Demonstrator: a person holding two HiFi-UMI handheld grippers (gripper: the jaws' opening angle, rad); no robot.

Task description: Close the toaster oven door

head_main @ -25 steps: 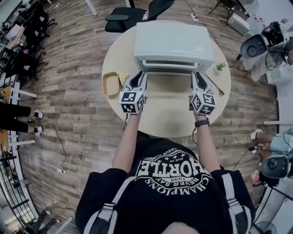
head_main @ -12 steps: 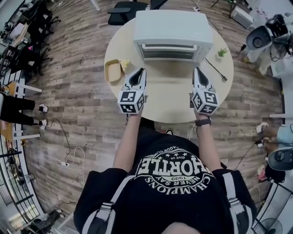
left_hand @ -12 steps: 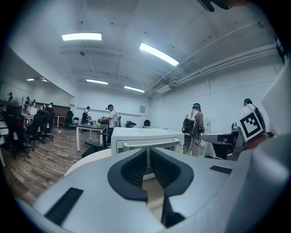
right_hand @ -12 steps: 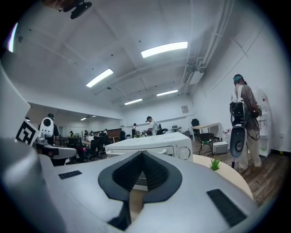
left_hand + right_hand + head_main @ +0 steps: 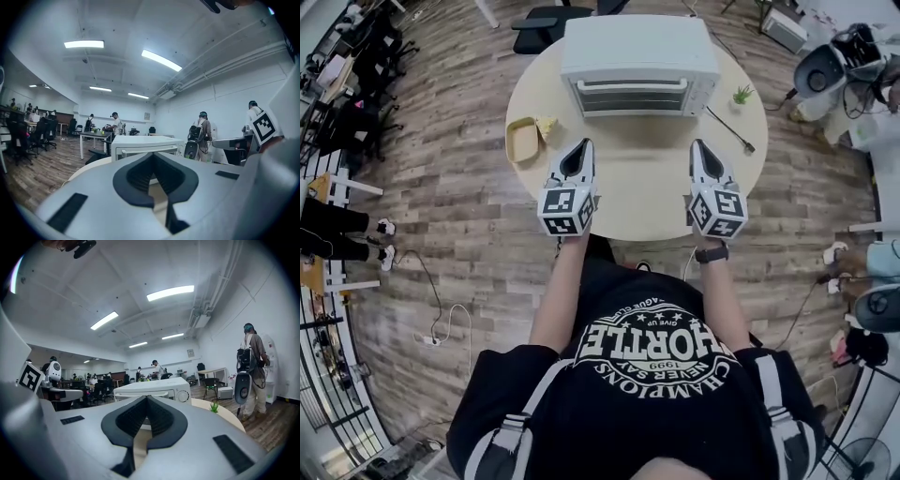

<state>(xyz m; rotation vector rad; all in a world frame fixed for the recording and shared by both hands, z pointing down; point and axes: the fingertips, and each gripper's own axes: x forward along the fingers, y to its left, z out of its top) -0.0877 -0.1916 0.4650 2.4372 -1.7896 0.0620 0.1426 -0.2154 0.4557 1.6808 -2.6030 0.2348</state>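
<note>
Toaster oven (image 5: 639,47) at far edge of round table (image 5: 637,192), door (image 5: 633,97) shut
Long axis runs left-right; door faces the person. Left gripper (image 5: 584,143) and right gripper (image 5: 698,145) hover above the table, jaws just closed together, empty. Wood-plank floor (image 5: 459,216), open office

Toaster oven door (image 5: 633,97) went from almost raised to fully shut, left gripper (image 5: 580,148) and right gripper (image 5: 701,148) drew back from it over the worktop (image 5: 642,192) toward the person, jaws of both had just been closing and met, nothing between them
</note>
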